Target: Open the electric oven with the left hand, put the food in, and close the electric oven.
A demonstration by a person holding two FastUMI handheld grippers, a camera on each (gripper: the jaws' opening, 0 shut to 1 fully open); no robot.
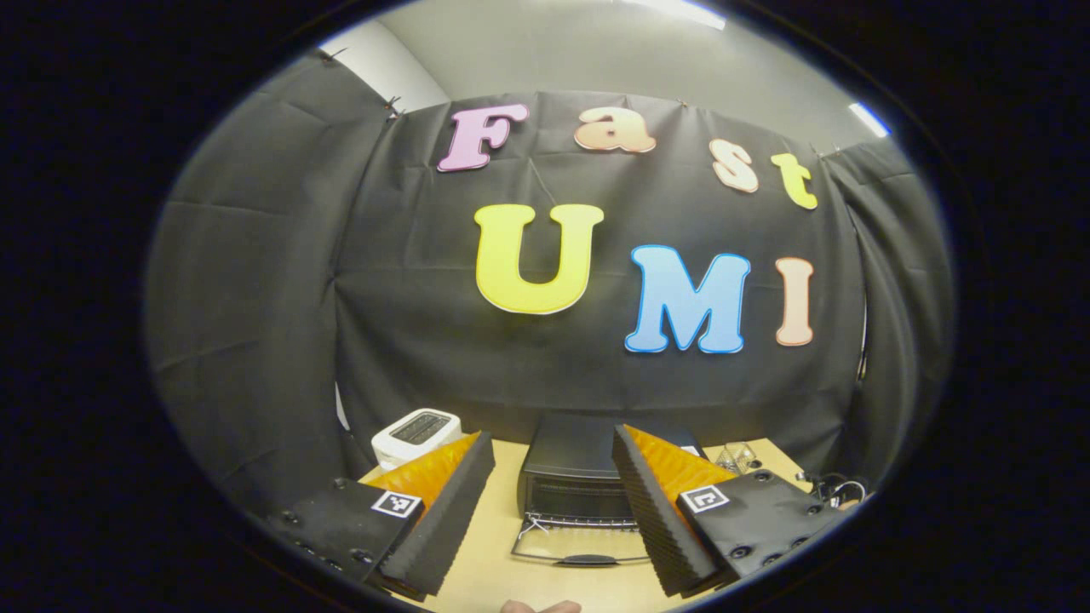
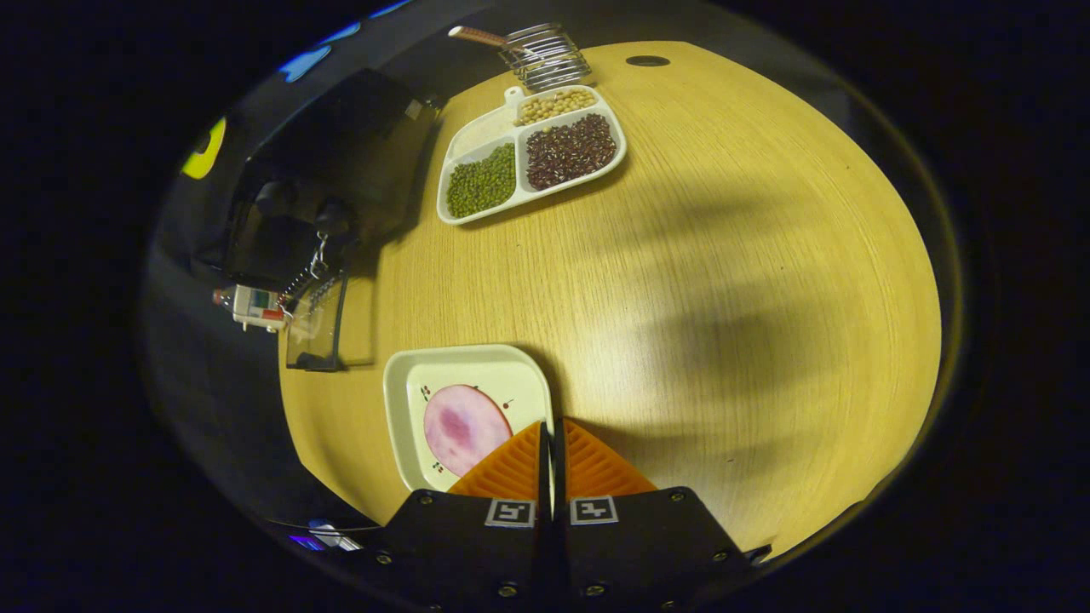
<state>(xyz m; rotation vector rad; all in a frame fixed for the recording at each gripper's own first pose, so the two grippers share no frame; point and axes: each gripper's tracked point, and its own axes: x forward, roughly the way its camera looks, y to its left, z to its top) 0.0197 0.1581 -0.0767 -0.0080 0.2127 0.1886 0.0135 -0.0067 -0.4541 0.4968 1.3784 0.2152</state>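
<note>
a pale wooden desk (image 2: 724, 281) stands inside a booth hung with black cloth (image 1: 255, 323). in the left gripper view the electric oven (image 1: 569, 481) sits at the back of the desk against the cloth, its front facing the camera and its long side running left to right. its glass door (image 1: 579, 545) is let down flat toward the camera, handle at the near edge. a white toaster (image 1: 415, 436) stands to the oven's left, near the cloth. the left tool (image 1: 553, 507) hangs above the desk in front of the oven with its fingers spread wide, holding nothing, the oven showing between them.

the right gripper view looks down on the desk. a white square plate (image 2: 464, 409) lies near the desk's edge with a round pink slice of ham (image 2: 467, 428) flat in it. the right tool (image 2: 550, 447) has its fingers pressed together on the plate's rim at its right side. farther off lies a divided white tray (image 2: 530, 153): green beans in one compartment, dark red beans in another, pale beans in a smaller one, the fourth bare. a wire rack (image 2: 545, 55) stands just behind the tray. the oven shows dark at the left edge here, door open.
</note>
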